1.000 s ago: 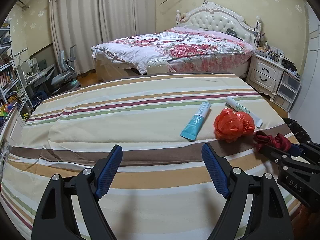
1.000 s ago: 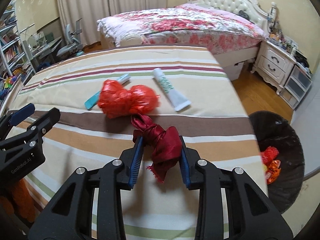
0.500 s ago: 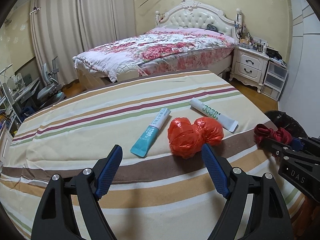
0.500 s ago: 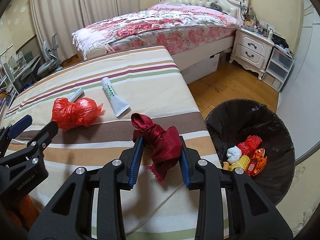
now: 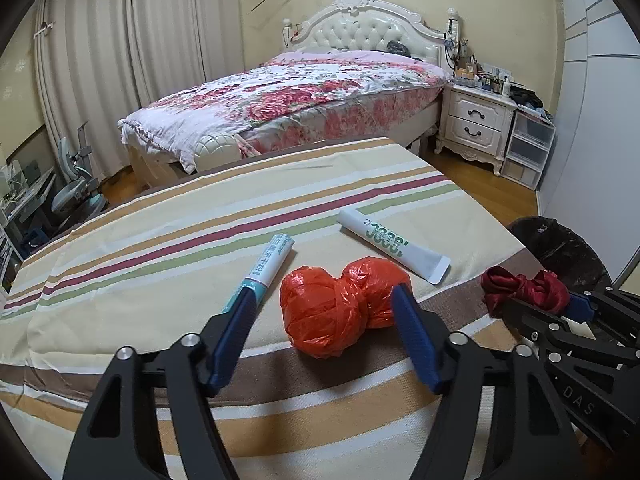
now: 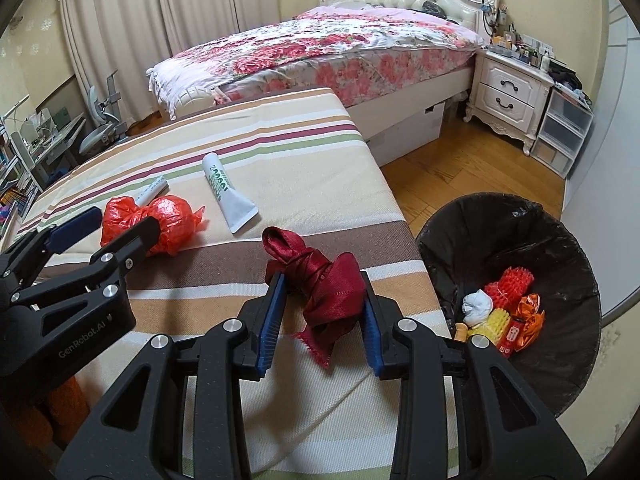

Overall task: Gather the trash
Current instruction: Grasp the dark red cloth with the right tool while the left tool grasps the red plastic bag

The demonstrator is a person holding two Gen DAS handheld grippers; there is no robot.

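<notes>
The left gripper (image 5: 324, 312) is closing its jaws around the orange bag (image 5: 340, 312) lying on the striped table (image 5: 160, 248), its pads not yet visibly pressing. The right gripper (image 6: 322, 312) is clamping a red cloth (image 6: 324, 284) near the table edge, beside the black bin (image 6: 516, 240), which is holding a white wad, red and yellow pieces and orange wrappers.
</notes>
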